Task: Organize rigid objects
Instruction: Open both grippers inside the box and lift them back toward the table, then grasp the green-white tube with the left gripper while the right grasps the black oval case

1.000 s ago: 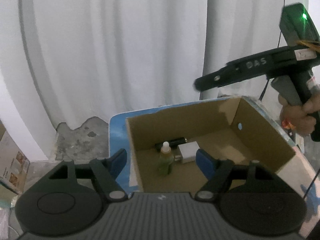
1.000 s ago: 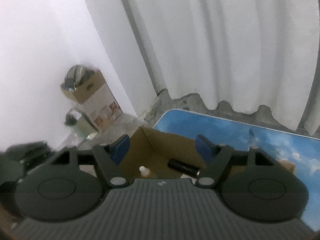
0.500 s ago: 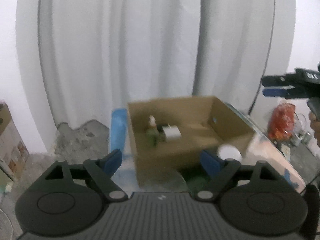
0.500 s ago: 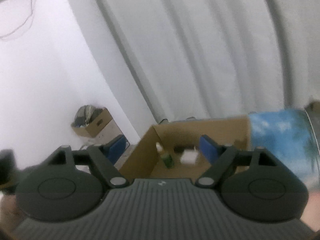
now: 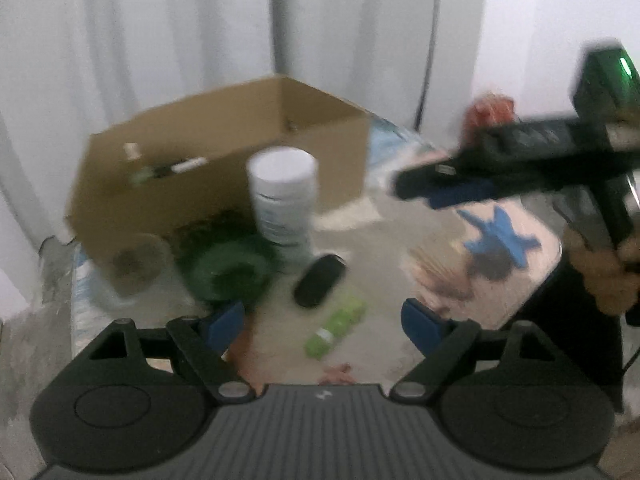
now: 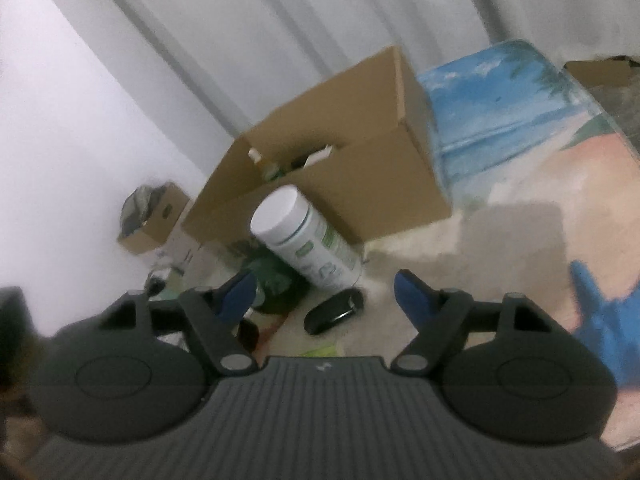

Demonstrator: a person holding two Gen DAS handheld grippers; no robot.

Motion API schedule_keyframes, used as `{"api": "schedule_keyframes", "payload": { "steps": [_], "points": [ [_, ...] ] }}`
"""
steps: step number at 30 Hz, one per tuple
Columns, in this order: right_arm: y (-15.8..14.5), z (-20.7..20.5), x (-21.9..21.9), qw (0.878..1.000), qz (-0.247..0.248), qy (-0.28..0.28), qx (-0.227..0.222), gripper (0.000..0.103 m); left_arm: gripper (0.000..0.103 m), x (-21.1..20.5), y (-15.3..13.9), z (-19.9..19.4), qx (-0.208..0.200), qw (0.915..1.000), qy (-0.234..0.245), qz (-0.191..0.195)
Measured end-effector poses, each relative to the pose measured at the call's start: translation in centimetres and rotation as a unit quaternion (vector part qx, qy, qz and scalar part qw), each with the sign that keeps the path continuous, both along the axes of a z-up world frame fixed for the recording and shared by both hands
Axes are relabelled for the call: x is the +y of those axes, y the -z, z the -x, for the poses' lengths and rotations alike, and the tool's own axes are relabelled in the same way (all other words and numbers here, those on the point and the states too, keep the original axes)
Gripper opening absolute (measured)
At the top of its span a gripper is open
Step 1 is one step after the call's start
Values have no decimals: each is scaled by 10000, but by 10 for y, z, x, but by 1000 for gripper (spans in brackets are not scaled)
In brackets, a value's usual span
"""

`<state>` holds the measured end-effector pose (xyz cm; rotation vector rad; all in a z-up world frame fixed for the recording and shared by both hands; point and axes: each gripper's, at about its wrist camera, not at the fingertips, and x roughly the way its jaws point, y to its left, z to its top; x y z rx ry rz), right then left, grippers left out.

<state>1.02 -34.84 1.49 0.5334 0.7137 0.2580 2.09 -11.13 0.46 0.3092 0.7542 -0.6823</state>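
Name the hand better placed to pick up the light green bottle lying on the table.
Left, probably. The light green bottle lies straight ahead of the open left gripper, between its fingertips. The right gripper, empty with jaws closing, faces the white canister; the bottle barely shows at its lower edge.

I can read no text here: the print on the white cylindrical plastic canister (image 6: pixel 308 240) with green label patches is too blurred to make out.
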Motion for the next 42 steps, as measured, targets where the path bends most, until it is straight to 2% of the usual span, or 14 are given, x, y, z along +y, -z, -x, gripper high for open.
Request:
{"api": "schedule_keyframes", "payload": {
  "steps": [2,5,7,9,12,14,16,21,23,26,40,42],
  "points": [
    [7,-9,7,9999,70,-128,88,60,85,-12,10,2,-39,9997,112,-208],
    [19,-29,17,9987,263,-365,249,52,76,-26,24,0,-62,9986,137,-507],
    [24,-40,24,9969,467,-540,322,51,68,-29,32,-4,8,9980,184,-599],
    [27,-45,26,9952,616,-659,378,50,66,-31,38,-10,151,9973,225,-683],
    [32,-57,36,9920,857,-839,402,49,53,-35,45,-15,296,9960,236,-805],
    [31,-62,42,9892,1042,-965,355,49,46,-37,47,-18,376,9957,259,-810],
    [31,-68,50,9858,1253,-1081,303,49,34,-40,51,-23,447,9953,270,-812],
    [38,-83,66,9782,1630,-1251,305,41,21,-38,54,-26,536,9958,232,-706],
    [44,-87,70,9758,1756,-1247,386,35,19,-37,54,-26,576,9960,162,-667],
    [47,-87,70,9749,1854,-1152,440,34,17,-32,55,-26,616,9961,37,-637],
    [43,-40,49,9764,1888,-662,815,34,18,-19,52,-28,797,9952,-362,-442],
    [40,-35,48,9768,1895,-723,693,35,18,-20,53,-28,792,9952,-362,-439]
  ]
}}
